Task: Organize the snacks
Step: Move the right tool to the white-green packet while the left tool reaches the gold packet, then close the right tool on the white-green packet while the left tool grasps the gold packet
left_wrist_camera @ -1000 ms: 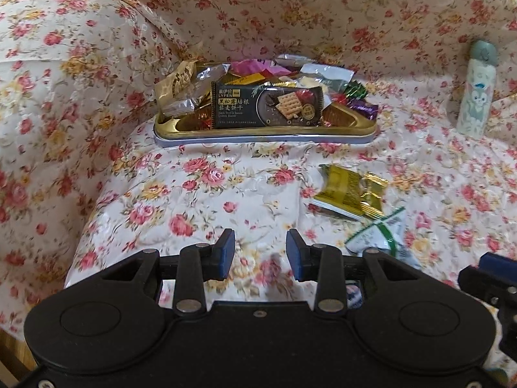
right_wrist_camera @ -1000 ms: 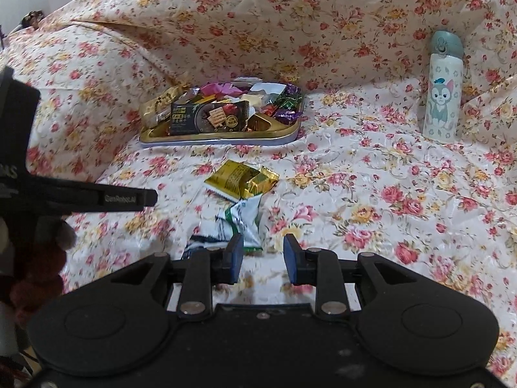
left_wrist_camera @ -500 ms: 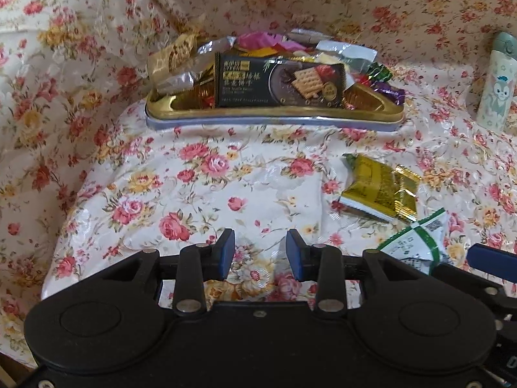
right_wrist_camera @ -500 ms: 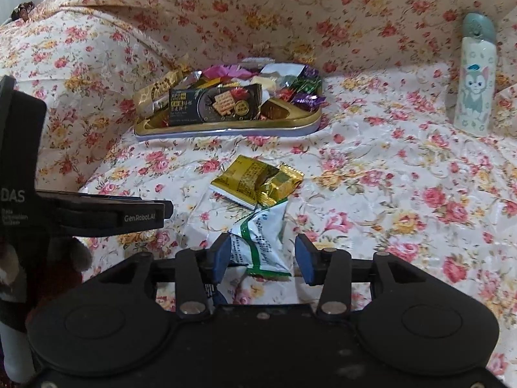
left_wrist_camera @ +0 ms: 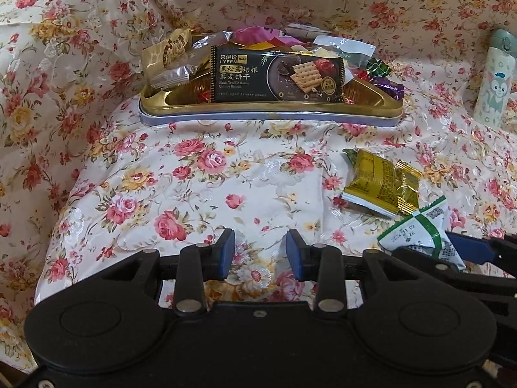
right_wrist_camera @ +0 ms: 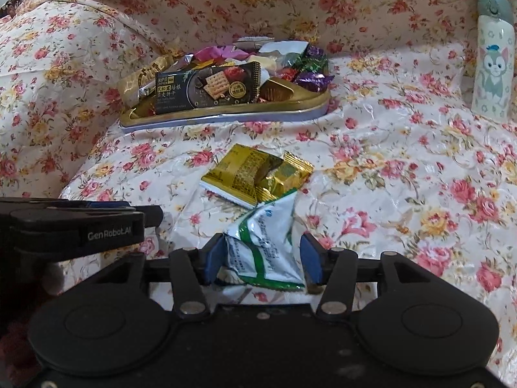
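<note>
A gold tray [left_wrist_camera: 271, 110] [right_wrist_camera: 226, 114] at the back holds several snack packets, with a black biscuit packet [left_wrist_camera: 276, 76] [right_wrist_camera: 206, 87] leaning at its front. A gold packet [left_wrist_camera: 378, 186] [right_wrist_camera: 255, 174] and a white-and-green packet [left_wrist_camera: 420, 231] [right_wrist_camera: 265, 245] lie loose on the floral cloth. My right gripper [right_wrist_camera: 262, 260] is open with its jaws on either side of the white-and-green packet. My left gripper [left_wrist_camera: 260, 252] is open and empty above the cloth, to the left of the loose packets.
A white bottle with a cat picture [left_wrist_camera: 494, 79] [right_wrist_camera: 492, 61] stands at the back right. Floral cloth [left_wrist_camera: 226, 177] covers the flat surface and rises behind and on the left. The left gripper's body shows at the left of the right wrist view [right_wrist_camera: 80, 226].
My right gripper has opened wider and moved forward, so the white-and-green packet now sits between its jaws. My left gripper has moved closer to the tray.
</note>
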The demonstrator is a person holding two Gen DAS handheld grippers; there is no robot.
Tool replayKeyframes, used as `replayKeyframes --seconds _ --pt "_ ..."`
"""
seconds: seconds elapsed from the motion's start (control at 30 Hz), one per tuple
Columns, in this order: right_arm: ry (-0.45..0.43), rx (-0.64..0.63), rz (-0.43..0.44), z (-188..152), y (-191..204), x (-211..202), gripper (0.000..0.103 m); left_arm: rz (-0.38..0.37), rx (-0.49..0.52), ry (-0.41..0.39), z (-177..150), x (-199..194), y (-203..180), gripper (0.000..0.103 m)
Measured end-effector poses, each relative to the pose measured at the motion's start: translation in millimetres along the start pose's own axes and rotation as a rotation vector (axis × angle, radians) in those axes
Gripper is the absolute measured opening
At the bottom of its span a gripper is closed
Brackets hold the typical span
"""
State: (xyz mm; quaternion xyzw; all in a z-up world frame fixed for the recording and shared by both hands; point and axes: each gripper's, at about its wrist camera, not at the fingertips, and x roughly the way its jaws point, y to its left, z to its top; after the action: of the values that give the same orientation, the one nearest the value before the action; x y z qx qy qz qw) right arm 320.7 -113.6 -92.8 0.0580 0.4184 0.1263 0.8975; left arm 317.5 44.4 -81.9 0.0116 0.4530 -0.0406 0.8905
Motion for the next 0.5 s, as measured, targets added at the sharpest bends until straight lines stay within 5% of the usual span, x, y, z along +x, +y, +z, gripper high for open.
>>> replayKeyframes --seconds 0.13,0.5 --pt "-0.014 -0.003 -0.004 2 -2 2 0.044 0.005 0.018 -0.011 3 -4 -3 0.045" --pt "-0.037 0.027 -0.074 -2 -30 -12 0.042 -0.036 0.119 -0.056 22 -13 -33 0.045"
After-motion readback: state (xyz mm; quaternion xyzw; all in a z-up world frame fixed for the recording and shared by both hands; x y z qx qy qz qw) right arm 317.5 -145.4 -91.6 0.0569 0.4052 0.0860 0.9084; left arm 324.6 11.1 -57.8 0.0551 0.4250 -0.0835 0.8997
